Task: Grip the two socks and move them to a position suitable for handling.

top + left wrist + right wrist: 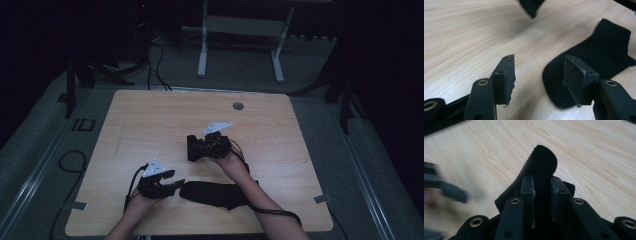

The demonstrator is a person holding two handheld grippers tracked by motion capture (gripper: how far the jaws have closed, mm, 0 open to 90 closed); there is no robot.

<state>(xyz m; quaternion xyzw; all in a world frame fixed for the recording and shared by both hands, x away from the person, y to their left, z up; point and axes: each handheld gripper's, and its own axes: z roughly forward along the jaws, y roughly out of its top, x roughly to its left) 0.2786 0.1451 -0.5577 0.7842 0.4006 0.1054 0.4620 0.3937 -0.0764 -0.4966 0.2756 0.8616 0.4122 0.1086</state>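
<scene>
Clamping a folded sock (543, 167), the right gripper (542, 195) risks slip — its bite is narrow; the left gripper (539, 75), half open and empty, hovers by another sock (596, 55).

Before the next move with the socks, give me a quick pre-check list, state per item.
1. Right claw shut on the held black sock: ok, pads pinch the fabric on both sides.
2. Held sock clear of the table: cannot tell, the lower part is hidden behind the claw.
3. Left claw open: ok, nothing between the pads.
4. Left claw lined up with the second black sock: not ok, only the right pad is over its rounded end.
5. Second sock flat on the table: ok.
6. Arm over the second sock in the high view: not ok, the right forearm crosses its end.
</scene>
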